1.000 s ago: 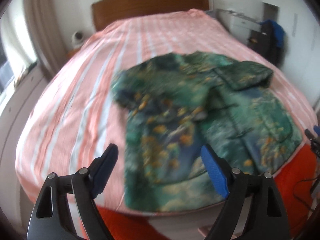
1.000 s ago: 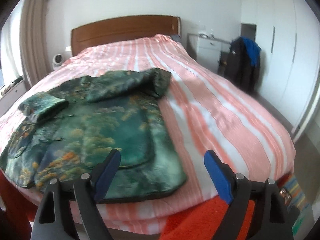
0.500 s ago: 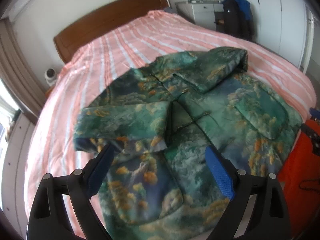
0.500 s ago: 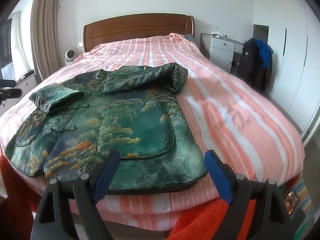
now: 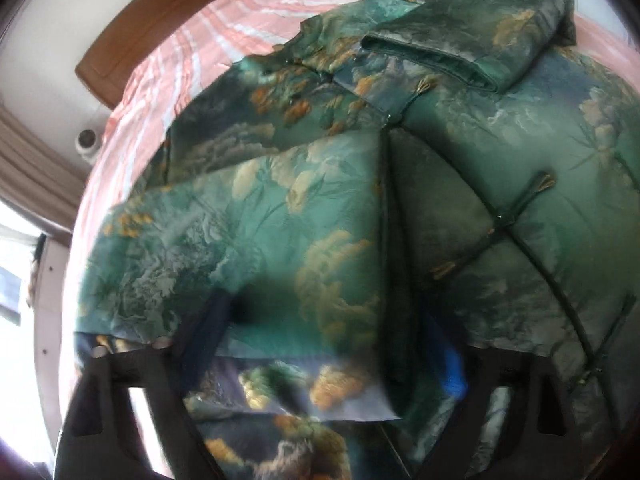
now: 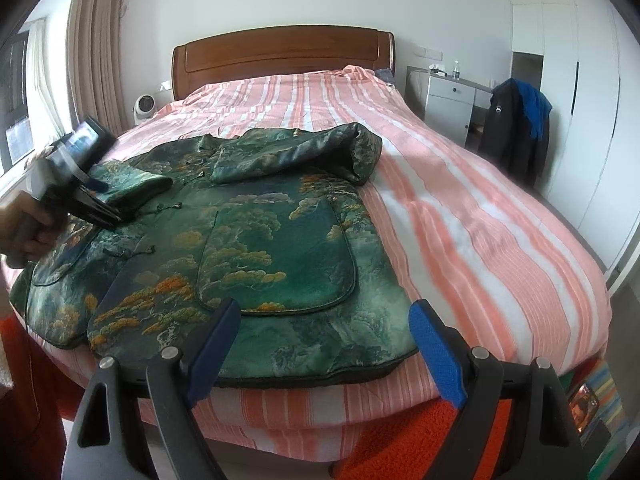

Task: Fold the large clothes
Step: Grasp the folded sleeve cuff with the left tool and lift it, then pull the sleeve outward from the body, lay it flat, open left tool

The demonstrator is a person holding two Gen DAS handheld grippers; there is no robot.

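Left gripper (image 5: 320,344) straddles the jacket's (image 6: 256,240) folded sleeve (image 5: 248,240), fingers apart; it should pinch the cuff squarely. Right gripper (image 6: 324,344) hovers spread at the hem.

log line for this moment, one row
stage: sleeves folded in | left tool: down at left sleeve cuff, grip unclear | right tool: open, above jacket hem | bed

A green patterned jacket (image 6: 256,248) lay spread on the pink-and-white striped bed (image 6: 480,220), both sleeves folded in across its front. The right gripper (image 6: 324,352) hovered above the jacket's near hem, its blue-padded jaws wide apart and holding nothing. At the far left the left gripper (image 6: 94,204) (blurred, gripped by a hand (image 6: 24,232)) reached to the folded sleeve cuff (image 6: 132,186), seemingly touching it. A wooden headboard (image 6: 280,56) stood behind, and a dark coat (image 6: 516,132) hung near the white drawers (image 6: 448,100).
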